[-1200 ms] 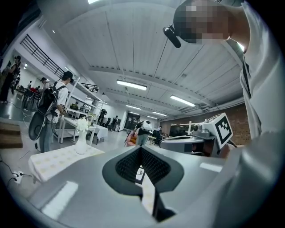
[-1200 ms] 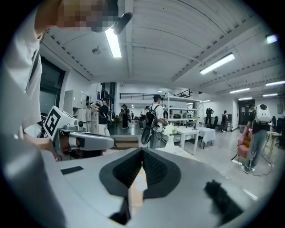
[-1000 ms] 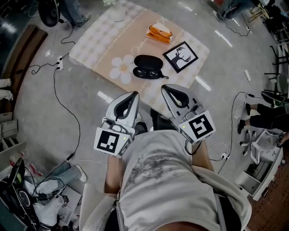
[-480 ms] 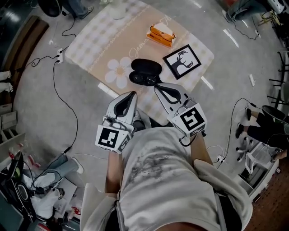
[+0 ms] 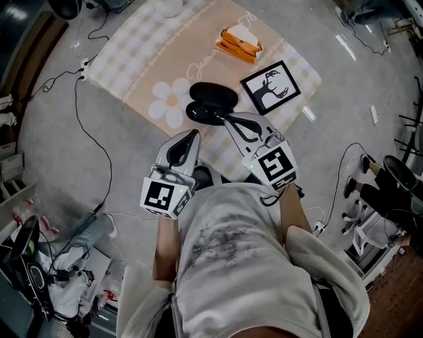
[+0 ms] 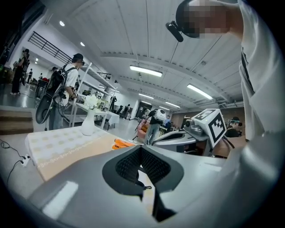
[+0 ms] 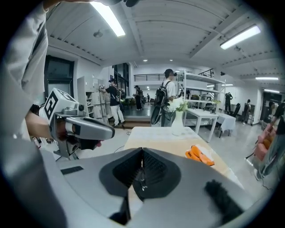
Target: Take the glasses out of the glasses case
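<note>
A black glasses case (image 5: pixel 211 101) lies open on the checked table (image 5: pixel 132 59), its lid toward the far side and dark glasses (image 5: pixel 203 113) in the near half. My right gripper (image 5: pixel 230 119) is shut and empty, its tip at the near edge of the case. To the left and nearer me, my left gripper (image 5: pixel 193 134) is shut too, short of the table edge. In the left gripper view the jaws (image 6: pixel 141 148) meet with nothing between them; the right gripper view shows its jaws (image 7: pixel 142 151) also closed.
On the table stand an orange tissue pack (image 5: pixel 240 44), a framed deer picture (image 5: pixel 272 88) and a white vase (image 5: pixel 166 6). Cables (image 5: pixel 76 105) trail over the grey floor at left. Chairs and gear crowd the right edge (image 5: pixel 390 178). People stand beyond the table in both gripper views.
Both grippers have moved forward toward the table; the right one now reaches the near edge of the case. Both stay shut.
</note>
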The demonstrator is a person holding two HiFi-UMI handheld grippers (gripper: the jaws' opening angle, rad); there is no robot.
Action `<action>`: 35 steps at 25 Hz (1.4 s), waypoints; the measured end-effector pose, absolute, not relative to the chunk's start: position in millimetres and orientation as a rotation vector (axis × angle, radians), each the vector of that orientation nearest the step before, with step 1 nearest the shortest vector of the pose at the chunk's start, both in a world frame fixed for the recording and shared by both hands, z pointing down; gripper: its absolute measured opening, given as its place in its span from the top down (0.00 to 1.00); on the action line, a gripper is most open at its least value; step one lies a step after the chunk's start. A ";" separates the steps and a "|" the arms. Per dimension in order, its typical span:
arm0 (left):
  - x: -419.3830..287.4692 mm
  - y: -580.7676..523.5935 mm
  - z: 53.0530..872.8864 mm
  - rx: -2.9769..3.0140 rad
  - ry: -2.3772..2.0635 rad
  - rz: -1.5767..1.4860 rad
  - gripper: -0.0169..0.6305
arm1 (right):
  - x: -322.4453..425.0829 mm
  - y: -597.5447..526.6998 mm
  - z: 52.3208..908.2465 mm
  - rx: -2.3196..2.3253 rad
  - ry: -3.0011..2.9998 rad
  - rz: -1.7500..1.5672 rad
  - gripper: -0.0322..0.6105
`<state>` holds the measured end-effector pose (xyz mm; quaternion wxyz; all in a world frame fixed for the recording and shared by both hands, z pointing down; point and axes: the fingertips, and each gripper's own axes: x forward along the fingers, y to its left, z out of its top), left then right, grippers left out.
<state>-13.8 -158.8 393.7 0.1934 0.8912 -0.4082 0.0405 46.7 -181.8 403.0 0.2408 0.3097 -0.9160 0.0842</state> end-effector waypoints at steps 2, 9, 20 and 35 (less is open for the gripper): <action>-13.9 -161.1 398.3 2.491 -1.149 0.127 0.97 | 47.2 -185.2 409.3 0.833 -2.498 0.234 0.92; -13.5 -166.7 413.8 2.468 -1.146 0.162 0.97 | 47.2 -196.5 425.2 0.791 -2.467 0.221 0.92; -13.9 -171.6 440.9 2.418 -1.139 0.197 0.97 | 42.5 -204.5 461.8 0.724 -2.412 0.226 0.92; -11.6 -174.7 474.9 2.385 -1.101 0.230 0.97 | 36.5 -209.9 511.6 0.636 -2.345 0.257 0.92</action>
